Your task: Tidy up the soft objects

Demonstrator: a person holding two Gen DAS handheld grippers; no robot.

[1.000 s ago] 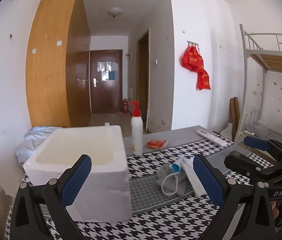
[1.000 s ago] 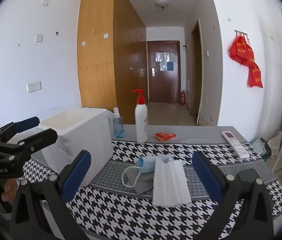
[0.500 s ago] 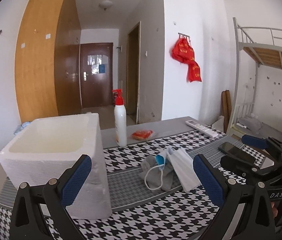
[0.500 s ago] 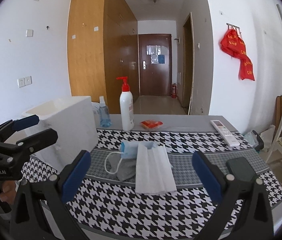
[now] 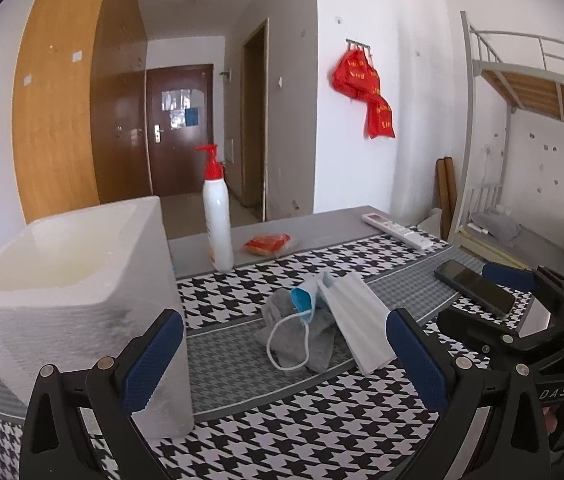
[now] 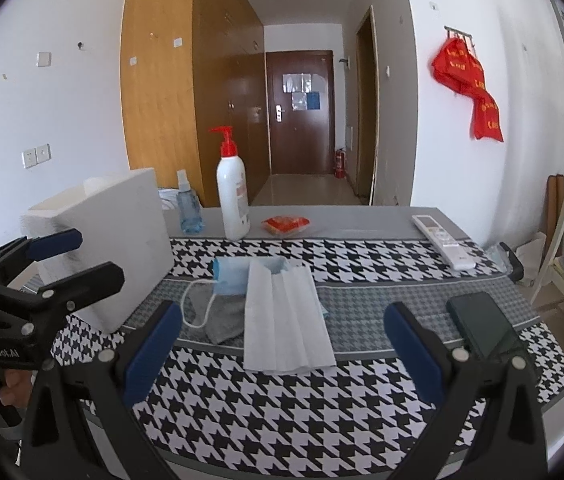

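Through my left wrist camera, my left gripper [image 5: 284,354] hangs above the houndstooth tablecloth [image 5: 322,432] with its blue pads spread wide and nothing between them. Ahead of it lies the soft pile: a grey sock [image 5: 314,340] under a blue face mask [image 5: 304,300], with a white folded tissue [image 5: 358,320] leaning across their right side. The white foam box [image 5: 74,288] stands to the left, open at the top, and a pump bottle [image 5: 218,224] stands behind. Through my right wrist camera, my right gripper [image 6: 282,350] is likewise spread and empty, just short of the tissue's [image 6: 286,320] near edge. A dark phone [image 6: 486,328] lies to the right, a remote control [image 6: 442,240] farther back.
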